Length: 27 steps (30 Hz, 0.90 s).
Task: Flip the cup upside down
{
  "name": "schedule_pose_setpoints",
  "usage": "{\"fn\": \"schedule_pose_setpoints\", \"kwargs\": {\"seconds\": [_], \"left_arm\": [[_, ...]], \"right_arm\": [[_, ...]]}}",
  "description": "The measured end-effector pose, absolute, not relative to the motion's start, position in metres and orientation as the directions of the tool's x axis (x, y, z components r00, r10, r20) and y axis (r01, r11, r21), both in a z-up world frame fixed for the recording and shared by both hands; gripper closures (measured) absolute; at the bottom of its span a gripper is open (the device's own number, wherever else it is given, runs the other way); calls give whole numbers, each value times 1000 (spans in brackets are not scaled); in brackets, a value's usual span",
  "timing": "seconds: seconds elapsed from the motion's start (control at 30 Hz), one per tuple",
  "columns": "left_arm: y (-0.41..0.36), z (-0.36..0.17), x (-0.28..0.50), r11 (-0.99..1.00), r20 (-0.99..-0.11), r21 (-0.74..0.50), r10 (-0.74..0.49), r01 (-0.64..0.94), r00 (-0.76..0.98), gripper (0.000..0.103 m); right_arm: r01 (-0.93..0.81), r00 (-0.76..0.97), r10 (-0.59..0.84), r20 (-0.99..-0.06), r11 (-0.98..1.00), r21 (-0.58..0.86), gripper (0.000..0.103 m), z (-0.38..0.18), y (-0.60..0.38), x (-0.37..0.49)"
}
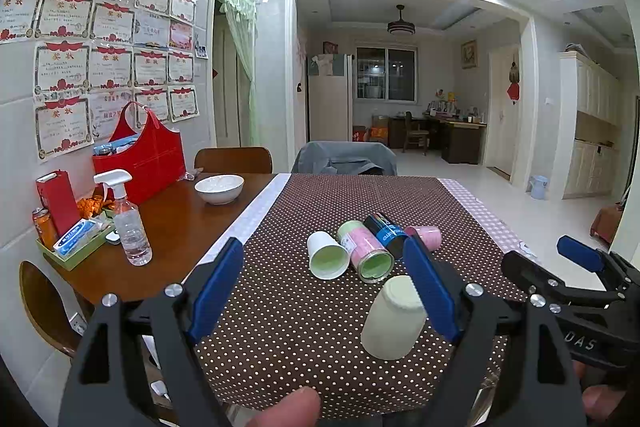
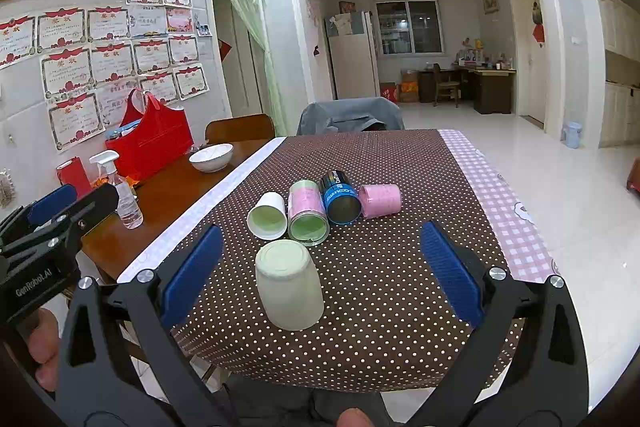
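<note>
I see the pale cream plastic cup standing mouth-down on the brown white-dotted tablecloth, near the table's near edge, its flat base facing up. In the right wrist view it sits between the blue-padded fingers of my right gripper, closer to the left one, and I cannot tell whether that pad touches it; the jaws are spread wide and hold nothing. My left gripper has its jaws spread wide too and is empty; in its view the cup stands right against the inner face of its right finger, though I cannot tell whether they touch.

Just beyond the cup, four containers lie on their sides in a row across the cloth. From left to right they are a white paper cup with a pale green inside, a pink cylindrical tin with a green interior, a black and blue can, and a small pink cup. The first three point their open mouths toward me.

Farther left, on the bare wooden table, stand a white ceramic bowl, a clear spray bottle with a white trigger and a red handled bag.
</note>
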<state>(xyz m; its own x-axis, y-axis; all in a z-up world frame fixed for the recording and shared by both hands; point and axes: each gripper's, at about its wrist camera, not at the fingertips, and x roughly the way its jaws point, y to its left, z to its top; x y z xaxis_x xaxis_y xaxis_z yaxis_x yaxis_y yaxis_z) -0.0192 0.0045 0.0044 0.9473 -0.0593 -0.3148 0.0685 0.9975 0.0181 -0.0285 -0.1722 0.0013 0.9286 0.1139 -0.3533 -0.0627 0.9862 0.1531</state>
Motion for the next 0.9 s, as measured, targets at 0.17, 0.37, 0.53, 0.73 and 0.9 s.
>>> {"fn": "schedule_pose_setpoints", "kwargs": {"seconds": [0.17, 0.37, 0.53, 0.73, 0.9], "left_arm": [[1, 3, -21, 997, -316, 21, -58, 68, 947, 22], [1, 1, -21, 997, -324, 12, -69, 78, 943, 22], [5, 2, -23, 997, -310, 1, -77, 82, 947, 22], [4, 3, -24, 997, -296, 15, -69, 77, 953, 22], [1, 1, -20, 997, -319, 29, -57, 70, 946, 22]], "right_arm": [[-63, 929, 113, -352, 987, 151, 6, 2, -172, -29], [-62, 929, 113, -353, 986, 153, 6, 1, -172, -29], [-62, 928, 114, -355, 986, 154, 6, 1, -173, -30], [-63, 927, 115, -356, 986, 155, 6, 2, -174, -30], [-62, 927, 115, -357, 986, 156, 6, 2, -174, -30]]}}
